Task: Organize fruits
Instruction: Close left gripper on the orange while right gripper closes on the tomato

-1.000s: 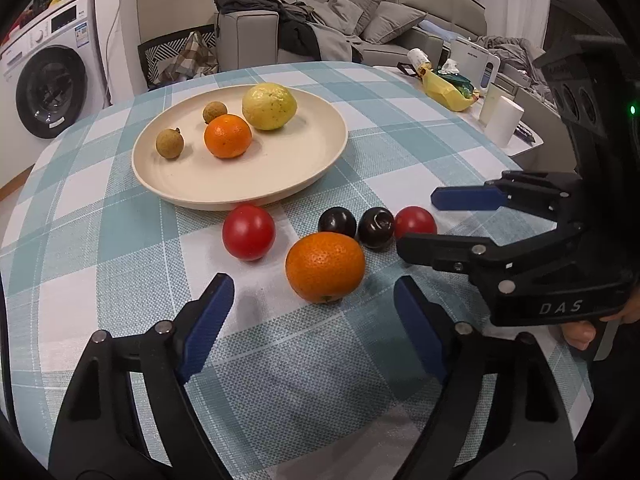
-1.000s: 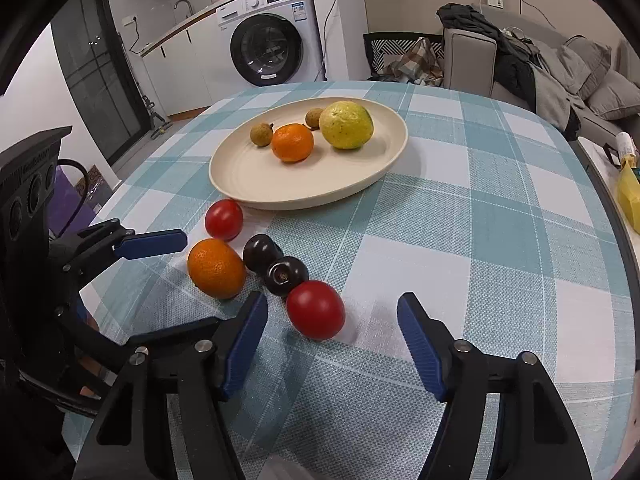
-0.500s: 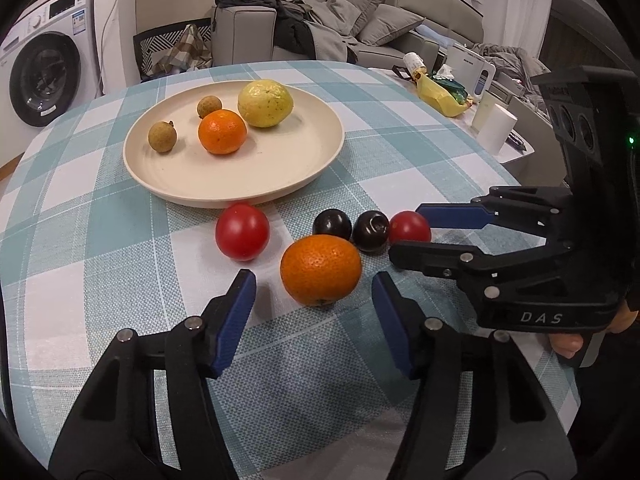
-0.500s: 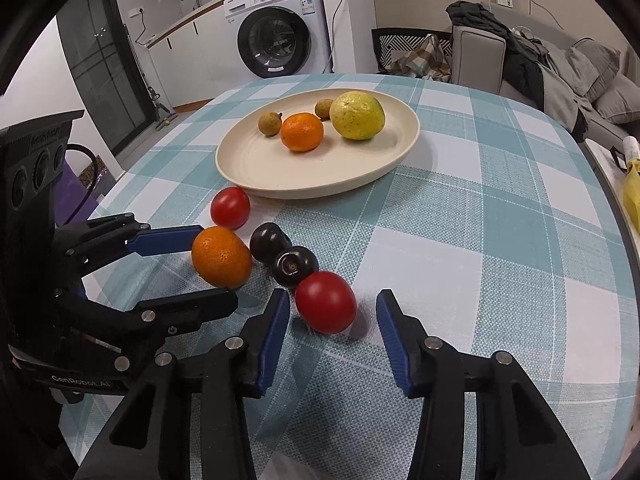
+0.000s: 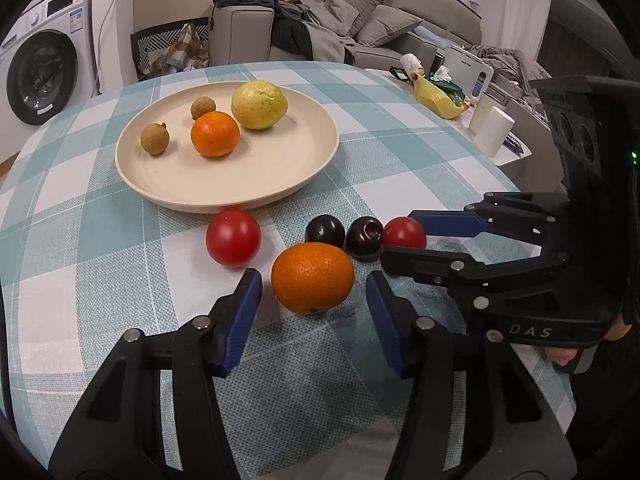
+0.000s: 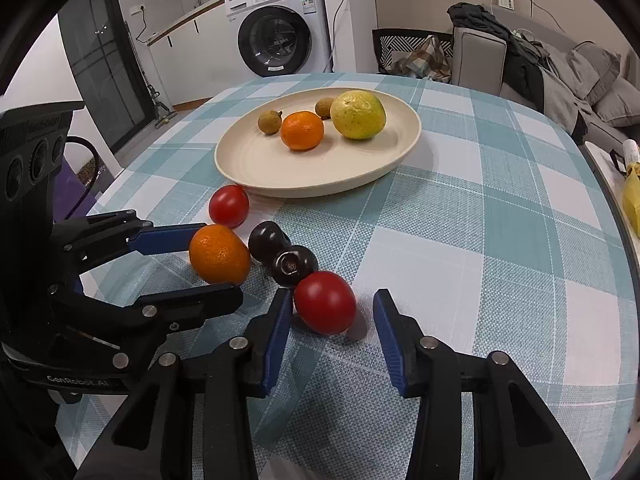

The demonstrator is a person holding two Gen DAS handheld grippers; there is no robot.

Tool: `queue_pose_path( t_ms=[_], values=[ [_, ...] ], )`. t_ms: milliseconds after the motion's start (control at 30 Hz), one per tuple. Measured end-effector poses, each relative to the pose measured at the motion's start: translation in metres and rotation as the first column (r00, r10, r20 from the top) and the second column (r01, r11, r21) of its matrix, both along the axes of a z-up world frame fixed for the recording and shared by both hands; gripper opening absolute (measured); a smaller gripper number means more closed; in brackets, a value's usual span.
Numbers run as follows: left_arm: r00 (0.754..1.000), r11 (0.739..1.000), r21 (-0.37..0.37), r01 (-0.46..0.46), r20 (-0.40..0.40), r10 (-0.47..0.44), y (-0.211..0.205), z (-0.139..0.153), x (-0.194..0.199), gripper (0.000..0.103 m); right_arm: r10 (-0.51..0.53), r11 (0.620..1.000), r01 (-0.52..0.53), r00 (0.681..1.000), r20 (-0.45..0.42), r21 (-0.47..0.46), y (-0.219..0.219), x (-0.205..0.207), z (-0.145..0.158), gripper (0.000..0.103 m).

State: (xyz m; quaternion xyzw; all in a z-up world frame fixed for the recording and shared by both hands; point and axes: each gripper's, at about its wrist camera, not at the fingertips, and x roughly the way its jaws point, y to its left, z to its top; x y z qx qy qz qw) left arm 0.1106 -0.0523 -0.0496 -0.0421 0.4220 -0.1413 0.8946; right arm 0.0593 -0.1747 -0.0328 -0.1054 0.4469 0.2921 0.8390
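Observation:
A cream plate (image 5: 296, 168) (image 6: 248, 164) holds an orange, a yellow-green fruit and two small brown fruits. On the checked cloth in front of it lie a red tomato (image 5: 233, 237), two dark plums (image 5: 325, 231), a large orange (image 5: 312, 277) (image 6: 219, 254) and a second red tomato (image 6: 325, 302) (image 5: 404, 233). My left gripper (image 5: 314, 286) is open, its fingers either side of the large orange without touching it. My right gripper (image 6: 327, 310) is open around the second tomato, the left finger close to it.
The round table's edge curves close on the right in the left wrist view. A side table there holds white cups (image 5: 494, 130) and a yellow bag (image 5: 434, 96). A washing machine (image 6: 278, 40) and a sofa (image 5: 320, 36) stand beyond the table.
Both grippers moved forward and narrowed. The left one now brackets the large orange, the right one brackets the near tomato. The fruits have not moved.

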Motion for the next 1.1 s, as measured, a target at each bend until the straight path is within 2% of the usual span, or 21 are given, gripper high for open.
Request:
queue_pose_path(
  t_ms=[67,133,200,467,600,867,1100],
  values=[
    [1.000,1.000,-0.009,-0.006,-0.009,0.006,0.000,-0.001,0.003,0.049,0.001,1.000,-0.001,1.000,0.001,-0.002,0.000,0.000,0.000,0.041],
    [1.000,1.000,-0.013,-0.006,-0.015,0.006,-0.001,-0.002,0.005,0.041,0.001,1.000,-0.001,1.000,0.003,-0.004,0.001,0.001,0.000,0.040],
    [1.000,1.000,-0.006,-0.007,-0.016,0.007,-0.003,-0.003,0.007,0.037,0.004,1.000,-0.004,1.000,0.013,-0.018,0.003,0.000,0.000,0.038],
    [0.998,0.998,-0.008,-0.055,-0.010,0.055,0.004,-0.002,0.007,0.037,0.021,0.995,-0.014,0.997,0.074,-0.095,0.016,-0.008,-0.004,0.031],
    [0.997,0.997,-0.012,-0.077,-0.001,0.077,0.008,-0.001,0.006,0.037,0.026,0.995,-0.018,0.996,0.084,-0.100,0.017,-0.009,-0.004,0.030],
    [0.996,0.995,0.018,-0.094,0.003,0.094,0.008,0.000,0.000,0.037,0.019,0.997,-0.014,0.998,0.065,-0.074,0.015,-0.007,-0.002,0.030],
    [0.994,0.994,0.010,-0.109,0.011,0.109,0.012,0.005,-0.002,0.037,0.004,0.999,-0.002,0.998,0.060,-0.039,0.010,-0.005,0.003,0.030]
  ],
)
